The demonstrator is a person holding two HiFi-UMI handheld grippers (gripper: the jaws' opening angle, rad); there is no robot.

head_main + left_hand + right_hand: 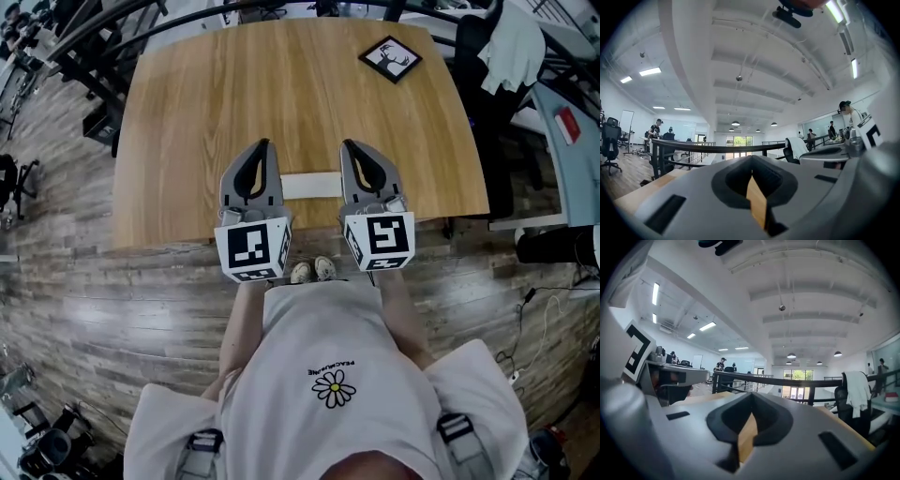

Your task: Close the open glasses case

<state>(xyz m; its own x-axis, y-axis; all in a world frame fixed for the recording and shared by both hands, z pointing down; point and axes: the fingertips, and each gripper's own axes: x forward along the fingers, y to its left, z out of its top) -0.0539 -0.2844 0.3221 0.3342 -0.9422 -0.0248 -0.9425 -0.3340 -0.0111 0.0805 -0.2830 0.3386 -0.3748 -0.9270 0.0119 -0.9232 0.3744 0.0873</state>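
A white glasses case (309, 186) lies flat on the wooden table (206, 103) near its front edge, and both its ends are hidden behind my grippers. My left gripper (262, 143) hangs above the table just left of the case, its jaws together with nothing between them. On the case's other side my right gripper (348, 143) is raised the same way, shut and empty. In the left gripper view the left gripper (752, 158) points level across the room, with only a sliver of table showing through its slit. The right gripper view shows the right gripper (751, 395) the same. Neither gripper view shows the case.
A black-framed deer picture (390, 58) lies at the table's far right corner. A black chair draped with white cloth (511, 42) stands right of the table, and dark desk frames (84, 56) stand to the left. The person's shoes (312, 271) are at the front edge.
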